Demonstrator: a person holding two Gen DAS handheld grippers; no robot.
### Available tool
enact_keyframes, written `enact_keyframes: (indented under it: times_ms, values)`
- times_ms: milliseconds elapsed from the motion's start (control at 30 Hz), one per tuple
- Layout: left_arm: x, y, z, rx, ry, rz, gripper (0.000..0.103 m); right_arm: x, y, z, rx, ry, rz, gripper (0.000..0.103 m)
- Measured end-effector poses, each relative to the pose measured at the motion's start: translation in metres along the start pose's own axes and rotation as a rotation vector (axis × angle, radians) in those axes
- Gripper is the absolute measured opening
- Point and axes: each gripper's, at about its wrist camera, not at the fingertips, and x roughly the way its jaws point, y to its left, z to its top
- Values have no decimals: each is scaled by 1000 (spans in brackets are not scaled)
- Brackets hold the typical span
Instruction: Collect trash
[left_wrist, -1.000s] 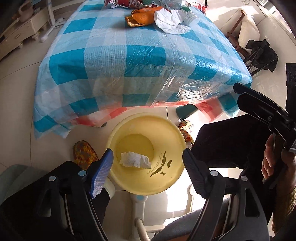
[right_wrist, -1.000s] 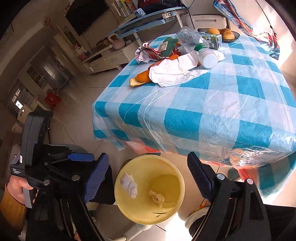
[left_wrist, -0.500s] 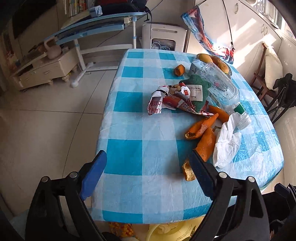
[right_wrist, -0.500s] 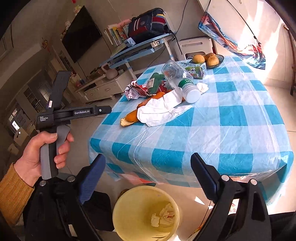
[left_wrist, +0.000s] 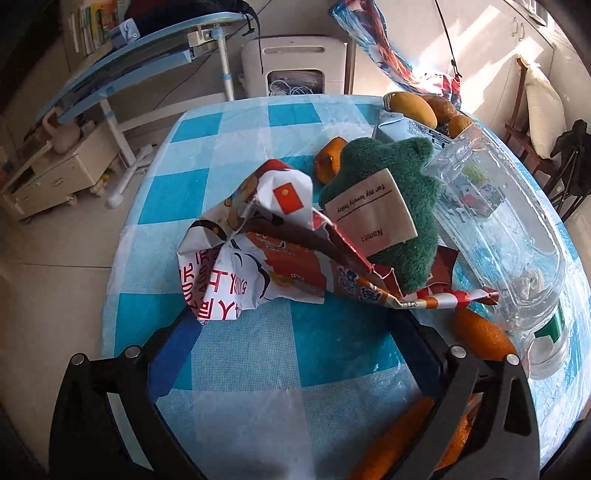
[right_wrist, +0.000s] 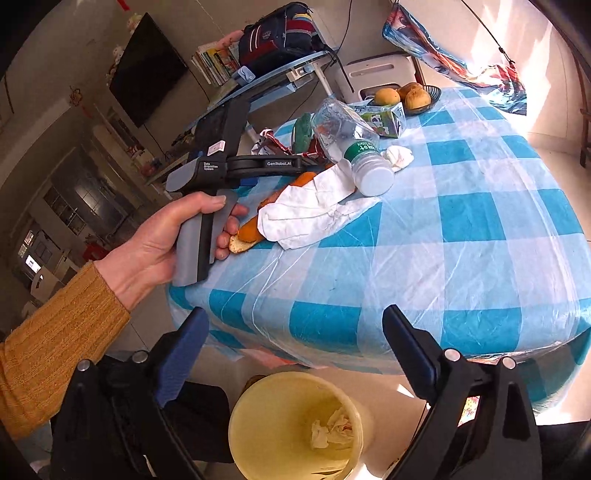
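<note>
A crumpled red-and-white wrapper (left_wrist: 258, 266) lies on the blue checked tablecloth (left_wrist: 236, 362), just beyond my left gripper (left_wrist: 291, 321). Its jaws are opening, with only bare cloth between them. Behind the wrapper sit a green plush toy (left_wrist: 402, 206) and a clear plastic bottle (left_wrist: 502, 236), with orange peel (left_wrist: 480, 336) at the right. My right gripper (right_wrist: 295, 314) stands open and empty above the table's near edge. Below it is the yellow bin (right_wrist: 266, 413), with crumpled tissue (right_wrist: 332, 428) inside. A white paper sheet (right_wrist: 314, 210) covers more peel (right_wrist: 251, 230).
A fruit bowl (right_wrist: 424, 96) and a carton (right_wrist: 384, 118) stand at the table's far end. A hand in an orange sleeve (right_wrist: 155, 240) holds the left gripper's handle over the table's left corner. A desk (left_wrist: 147, 48) and a white appliance (left_wrist: 295, 66) stand behind the table.
My left gripper swung from over the yellow bin up onto the table, close to the wrapper, and its jaws widened. The right gripper stayed above the bin and tilted up slightly.
</note>
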Motion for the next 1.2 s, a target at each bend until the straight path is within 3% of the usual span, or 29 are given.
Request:
enact_keyframes:
  times_ms: [467,1200]
  values:
    - [2,-1,4,12,-11,-11,96,14,14,-12,-42,47,-15,92]
    - [2,-1,4,12,-11,-11,96,25,79,-48,-357,60,-141,93]
